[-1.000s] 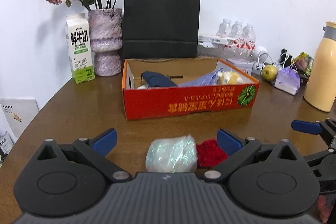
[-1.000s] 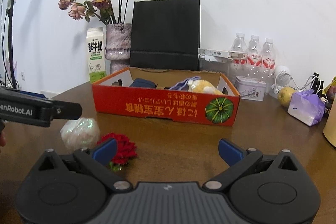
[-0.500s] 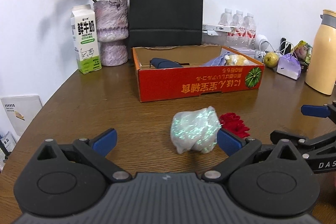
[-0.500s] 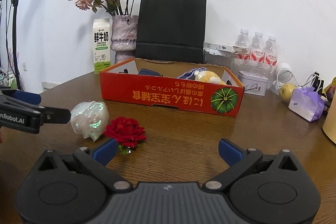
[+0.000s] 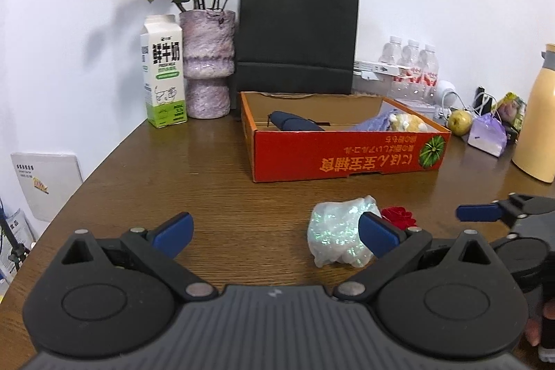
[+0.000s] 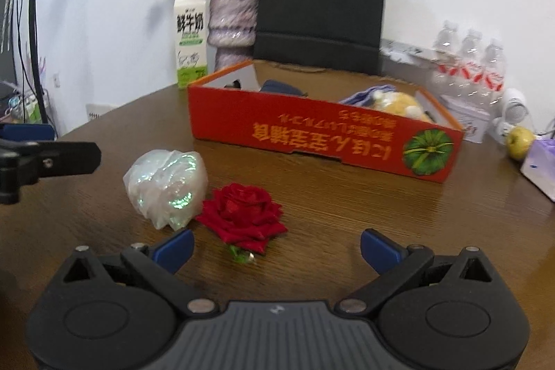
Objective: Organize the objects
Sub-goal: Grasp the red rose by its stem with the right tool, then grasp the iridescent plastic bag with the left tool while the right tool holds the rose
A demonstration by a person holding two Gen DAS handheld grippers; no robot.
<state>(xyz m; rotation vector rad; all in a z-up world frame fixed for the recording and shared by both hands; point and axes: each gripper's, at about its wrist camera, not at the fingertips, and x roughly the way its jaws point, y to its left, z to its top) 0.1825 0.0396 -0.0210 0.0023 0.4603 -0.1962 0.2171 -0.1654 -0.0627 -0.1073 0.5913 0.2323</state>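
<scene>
Left gripper (image 5: 275, 231), lower half of the left wrist view: dark body across the bottom edge, two blue-tipped fingers (image 5: 173, 233) spread wide apart, nothing between them. Right gripper (image 6: 275, 245), lower half of the right wrist view: same pose, blue-tipped fingers (image 6: 380, 247) set wide apart and empty. In the left wrist view the right gripper enters at the right edge, one blue finger pointing toward frame left; part of a hand (image 5: 543, 323) shows at the lower right corner. In the right wrist view the left gripper's black finger reaches in from the left edge at mid-height
</scene>
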